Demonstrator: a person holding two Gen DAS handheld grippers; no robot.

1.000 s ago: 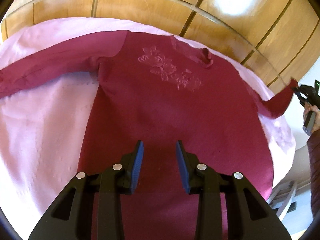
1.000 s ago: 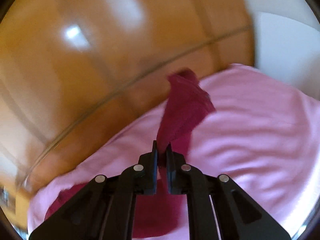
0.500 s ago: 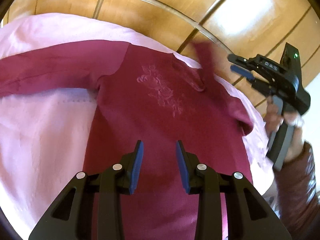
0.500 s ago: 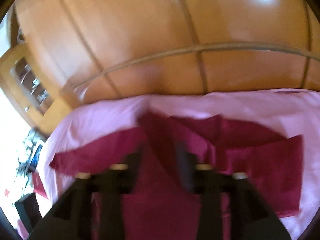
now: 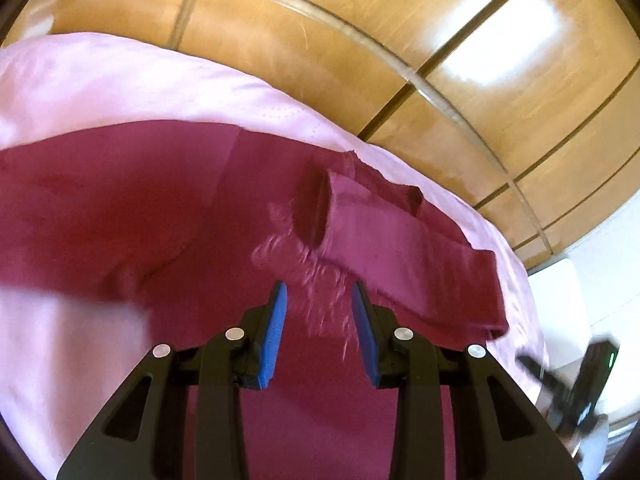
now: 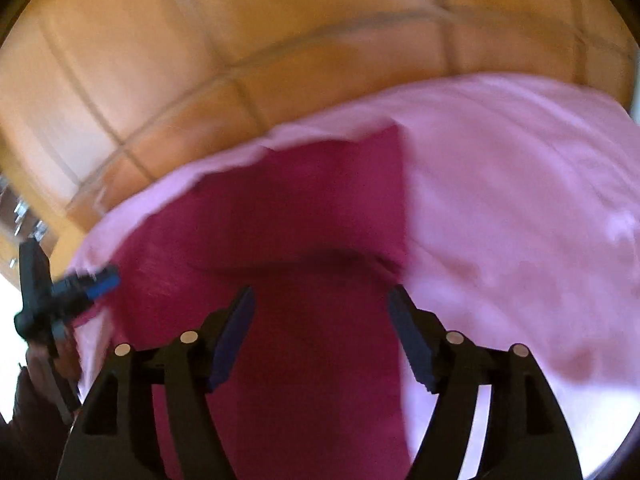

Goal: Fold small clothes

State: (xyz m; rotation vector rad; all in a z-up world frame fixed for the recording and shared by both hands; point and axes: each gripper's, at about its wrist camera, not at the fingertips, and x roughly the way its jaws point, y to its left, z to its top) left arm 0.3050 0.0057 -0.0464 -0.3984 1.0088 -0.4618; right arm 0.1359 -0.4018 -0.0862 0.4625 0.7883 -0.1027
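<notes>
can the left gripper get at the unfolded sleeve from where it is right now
Probably yes. The left gripper hovers open over the shirt, and the flat sleeve on the pink sheet lies uncovered. The right gripper, jaws opening, is off to the other side.

Two claw-mounted fisheyes, close above, angled down, both on the maroon top (image 5: 168, 216) and pink sheet (image 6: 520, 184).

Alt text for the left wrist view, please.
A dark red long-sleeved top lies on a pink sheet, one sleeve folded across its chest. The left hand-held gripper hovers above it, blue pads apart, holding nothing. Wooden panels stand behind.
</notes>
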